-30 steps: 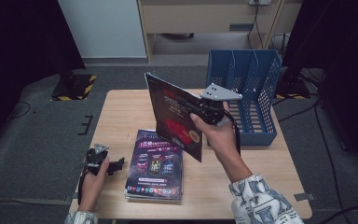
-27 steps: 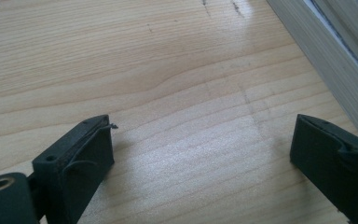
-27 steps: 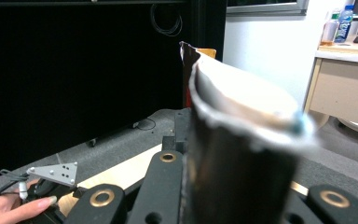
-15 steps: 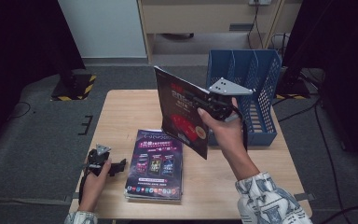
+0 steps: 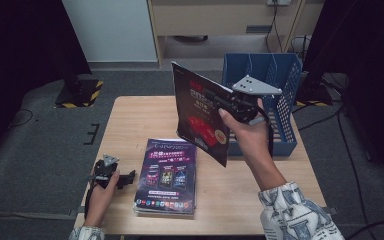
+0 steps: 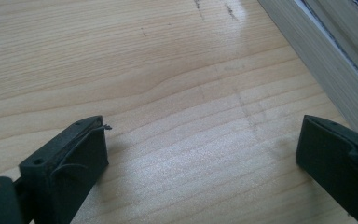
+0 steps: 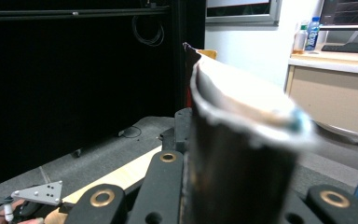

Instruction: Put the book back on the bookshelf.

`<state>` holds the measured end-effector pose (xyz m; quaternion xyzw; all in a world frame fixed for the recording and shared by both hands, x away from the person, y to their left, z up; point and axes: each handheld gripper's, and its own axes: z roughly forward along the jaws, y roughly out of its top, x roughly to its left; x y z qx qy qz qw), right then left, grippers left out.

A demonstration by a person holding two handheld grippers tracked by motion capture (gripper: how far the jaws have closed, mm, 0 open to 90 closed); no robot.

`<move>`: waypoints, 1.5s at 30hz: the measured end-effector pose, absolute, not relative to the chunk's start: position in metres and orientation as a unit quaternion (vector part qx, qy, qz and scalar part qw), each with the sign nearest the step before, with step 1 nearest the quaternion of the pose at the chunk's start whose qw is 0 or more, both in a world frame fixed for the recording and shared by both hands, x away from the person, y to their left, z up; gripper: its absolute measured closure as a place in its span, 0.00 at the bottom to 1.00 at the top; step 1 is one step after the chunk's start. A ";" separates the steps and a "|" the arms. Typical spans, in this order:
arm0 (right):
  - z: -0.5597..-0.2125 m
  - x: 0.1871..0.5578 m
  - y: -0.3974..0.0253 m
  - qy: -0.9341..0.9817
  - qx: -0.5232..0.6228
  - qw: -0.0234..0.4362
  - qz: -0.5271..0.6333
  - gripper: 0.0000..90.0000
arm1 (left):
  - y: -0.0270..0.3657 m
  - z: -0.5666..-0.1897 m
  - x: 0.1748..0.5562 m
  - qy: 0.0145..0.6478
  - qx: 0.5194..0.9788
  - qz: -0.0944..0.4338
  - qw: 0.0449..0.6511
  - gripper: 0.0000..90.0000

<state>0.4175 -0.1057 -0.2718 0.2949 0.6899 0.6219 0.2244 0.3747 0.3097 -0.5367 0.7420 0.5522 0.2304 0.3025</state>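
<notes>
A dark magazine (image 5: 200,112), its red lettering unreadable, is gripped by the right gripper (image 5: 230,104) at frame centre. The left gripper (image 5: 114,177) is held open on the counter (image 5: 130,125), lower left.

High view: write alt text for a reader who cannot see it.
The right tongs hold a dark magazine upright above a wooden table, beside a blue file rack. The left tongs rest open by a stack of magazines.
</notes>
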 end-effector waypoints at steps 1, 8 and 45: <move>-0.271 0.418 -0.107 0.690 0.295 0.225 0.622 0.96 | 0.310 -0.537 0.375 0.552 0.742 0.230 0.303 0.01; -0.262 0.419 -0.118 0.681 0.306 0.231 0.624 0.97 | 0.310 -0.537 0.375 0.552 0.742 0.230 0.303 0.01; -0.252 0.419 -0.210 0.646 0.372 0.286 0.601 0.96 | 0.309 -0.537 0.374 0.550 0.744 0.228 0.304 0.01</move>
